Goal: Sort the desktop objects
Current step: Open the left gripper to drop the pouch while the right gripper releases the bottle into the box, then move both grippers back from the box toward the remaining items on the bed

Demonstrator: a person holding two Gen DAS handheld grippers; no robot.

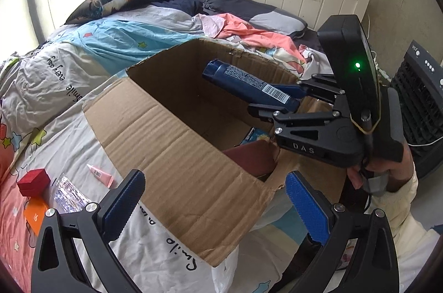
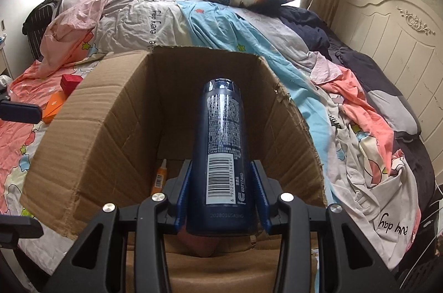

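Cardboard forms the landmark: we record an open box [image 1: 177, 163] standing on the bed's patterned bedding [image 1: 83, 77], flaps up. Above the box's open top, we find the right gripper [image 2: 223, 196] clenched on a dark blue bottle [image 2: 223, 143], its blue-padded fingers [image 2: 184, 199] pressing both sides of the bottle's lower end, near the barcode; the bottle's capped end points toward the box's far wall. From the left wrist view the same bottle [image 1: 249, 84] hangs tilted over the box interior, touching neither wall. Inside the box we note an orange tube [image 2: 159, 176] lying against the left wall and a dark red item [image 1: 250, 157] at the near corner, its nature unclear. The left gripper [image 1: 218, 207] sits just outside the box's near flap, its fingers spread wide and holding nothing. Left of the box, on the bedding, lie a pink tube [image 1: 101, 175], a red box [image 1: 33, 182], an orange card [image 1: 34, 215] and a crinkled clear wrapper [image 1: 69, 194].
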